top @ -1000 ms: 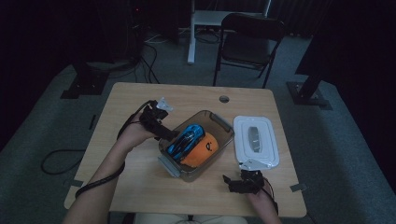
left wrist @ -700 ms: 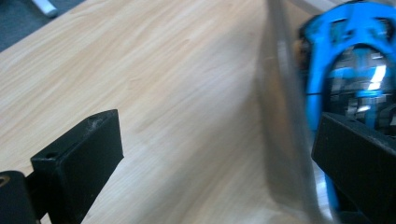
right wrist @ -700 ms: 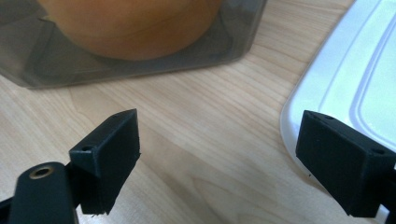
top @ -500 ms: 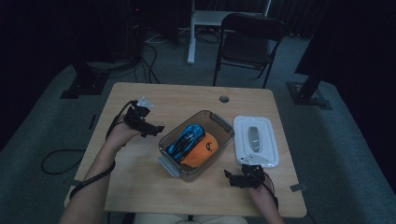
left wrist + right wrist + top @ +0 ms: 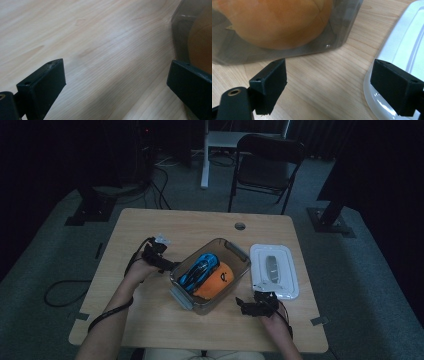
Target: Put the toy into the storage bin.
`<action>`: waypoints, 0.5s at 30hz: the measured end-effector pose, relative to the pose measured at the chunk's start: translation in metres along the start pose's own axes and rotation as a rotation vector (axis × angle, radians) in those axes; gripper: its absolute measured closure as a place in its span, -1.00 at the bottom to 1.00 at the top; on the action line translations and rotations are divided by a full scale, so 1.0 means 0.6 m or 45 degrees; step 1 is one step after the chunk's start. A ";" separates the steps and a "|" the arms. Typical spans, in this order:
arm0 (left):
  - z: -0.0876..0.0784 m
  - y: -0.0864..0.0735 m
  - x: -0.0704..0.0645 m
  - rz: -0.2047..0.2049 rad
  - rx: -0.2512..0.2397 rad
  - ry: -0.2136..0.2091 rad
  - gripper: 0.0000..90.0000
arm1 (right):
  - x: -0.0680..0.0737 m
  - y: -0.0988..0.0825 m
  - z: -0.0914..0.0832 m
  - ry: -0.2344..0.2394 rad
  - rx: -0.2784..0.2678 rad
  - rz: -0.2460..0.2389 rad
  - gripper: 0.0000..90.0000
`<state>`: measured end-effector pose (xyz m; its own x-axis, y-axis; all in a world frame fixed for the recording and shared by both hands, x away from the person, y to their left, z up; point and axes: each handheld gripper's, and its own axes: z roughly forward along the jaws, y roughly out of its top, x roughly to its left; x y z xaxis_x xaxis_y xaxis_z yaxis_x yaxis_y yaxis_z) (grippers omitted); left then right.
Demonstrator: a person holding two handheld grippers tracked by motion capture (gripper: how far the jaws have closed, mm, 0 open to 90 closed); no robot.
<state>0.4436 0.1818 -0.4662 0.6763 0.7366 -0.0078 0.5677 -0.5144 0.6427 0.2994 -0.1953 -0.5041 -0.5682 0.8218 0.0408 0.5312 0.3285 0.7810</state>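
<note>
Item 1. Rectangular light-wood table (image 5: 165,225), with a round cable hole near its far edge.

Item 2. Clear rectangular plastic box (image 5: 239,254), set at an angle at the table's centre, uncovered. It holds a blue toy car (image 5: 199,268) and an orange rounded toy (image 5: 216,279), side by side.

Item 3. White rectangular plastic lid (image 5: 274,271), flat on the table just right of the box, apart from it.

Item 4. Left gripper (image 5: 167,264), jaws spread wide and empty, close against the box's left wall.

Item 5. Right gripper (image 5: 243,306), jaws likewise spread and empty, near the box's front corner and the lid's near edge.

Risk, as judged: the lid lies flat, so a jaw must slip under its rim; a shallow bite could let it slide or tip. The left gripper, so close, could nudge the box askew.

Views: the right gripper view shows the lid's raised rim (image 5: 387,45) and the gap to the box; the high view alone gives the whole layout. The left gripper view shows bare wood between its jaws.
</note>
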 end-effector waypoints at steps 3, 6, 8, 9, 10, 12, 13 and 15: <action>0.016 -0.003 -0.005 0.006 0.008 -0.007 -0.94 | 0.001 0.004 0.004 -0.001 -0.001 0.009 -0.70; 0.029 -0.004 -0.011 0.015 0.013 -0.002 -0.94 | 0.001 0.007 0.008 -0.002 0.001 0.017 -0.70; 0.035 -0.003 -0.017 0.030 0.021 -0.008 -0.94 | 0.001 0.008 0.011 0.002 0.001 0.024 -0.70; 0.038 -0.002 -0.021 0.041 0.028 -0.013 -0.94 | 0.002 0.009 0.013 0.003 0.000 0.029 -0.70; 0.039 -0.002 -0.022 0.041 0.024 -0.007 -0.92 | 0.002 0.011 0.014 0.003 -0.001 0.028 -0.70; 0.038 -0.003 -0.022 0.031 0.018 -0.005 -0.92 | 0.003 0.013 0.017 0.003 0.001 0.027 -0.70; 0.038 -0.005 -0.022 0.025 0.018 -0.011 -0.91 | 0.004 0.014 0.019 0.003 -0.001 0.027 -0.70; 0.035 -0.008 -0.022 0.026 0.017 -0.007 -0.91 | 0.007 0.015 0.020 0.005 -0.003 0.028 -0.70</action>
<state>0.4417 0.1651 -0.4854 0.6906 0.7233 0.0008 0.5600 -0.5354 0.6323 0.3097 -0.1833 -0.5044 -0.5589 0.8270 0.0603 0.5420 0.3093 0.7814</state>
